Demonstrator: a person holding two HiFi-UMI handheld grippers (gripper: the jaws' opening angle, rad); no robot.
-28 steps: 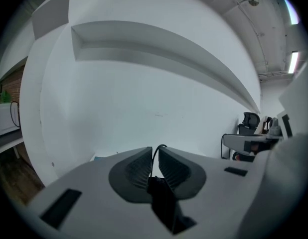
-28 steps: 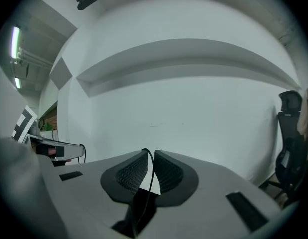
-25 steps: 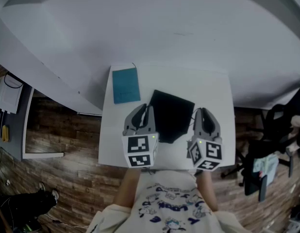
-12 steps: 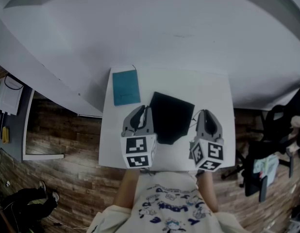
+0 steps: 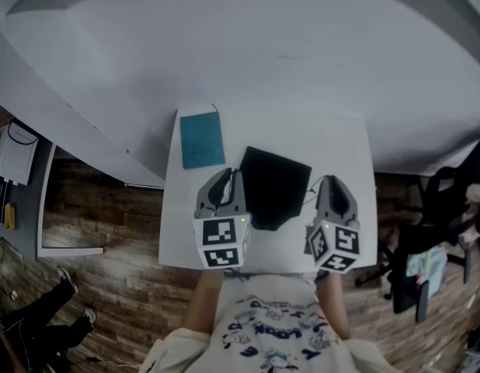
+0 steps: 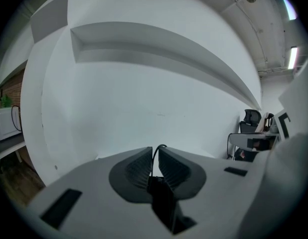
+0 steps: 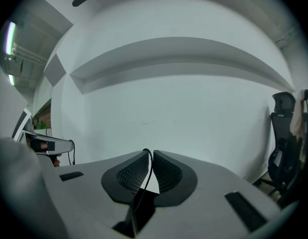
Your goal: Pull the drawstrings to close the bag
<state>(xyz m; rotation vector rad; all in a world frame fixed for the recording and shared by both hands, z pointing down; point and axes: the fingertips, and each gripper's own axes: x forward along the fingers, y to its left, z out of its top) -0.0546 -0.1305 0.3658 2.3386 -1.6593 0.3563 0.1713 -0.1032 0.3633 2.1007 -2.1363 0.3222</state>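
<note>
Bag lies between left gripper and right gripper, jaws both pinching drawstrings.

black drawstring bag, flat and roughly rectangular, lying skewed near the middle of the white table. left drawstring, a thin black cord, pinched between the nearly closed jaws of the left gripper; right drawstring pinched likewise in the right gripper.

In the head view the drawstrings are too thin to see.
</note>
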